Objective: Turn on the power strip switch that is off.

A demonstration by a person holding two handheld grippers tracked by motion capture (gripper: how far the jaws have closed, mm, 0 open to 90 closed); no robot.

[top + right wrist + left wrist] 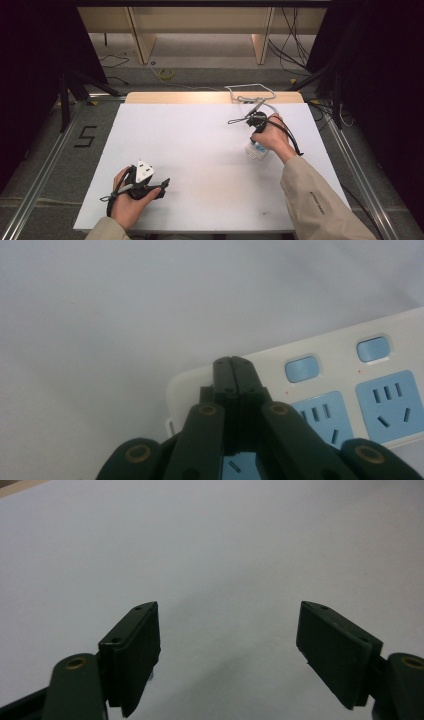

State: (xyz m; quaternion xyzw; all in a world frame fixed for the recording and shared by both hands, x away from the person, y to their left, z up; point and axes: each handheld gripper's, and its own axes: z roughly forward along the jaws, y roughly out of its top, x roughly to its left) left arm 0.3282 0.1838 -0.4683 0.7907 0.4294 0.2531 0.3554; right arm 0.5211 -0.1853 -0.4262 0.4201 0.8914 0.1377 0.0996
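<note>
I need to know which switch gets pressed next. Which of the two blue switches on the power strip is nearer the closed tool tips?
The left blue switch on the power strip; it sits just beside the right tool tips, while the other switch lies farther right.

power strip (pixel 256 149) on table (pixel 200 150), right | left hand-held gripper (pixel 162 186) near-left

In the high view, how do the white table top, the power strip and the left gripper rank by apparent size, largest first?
1. White table top, by far the largest.
2. Left gripper.
3. Power strip, mostly hidden under the right hand, so its rank against the left gripper is unsure.
</note>
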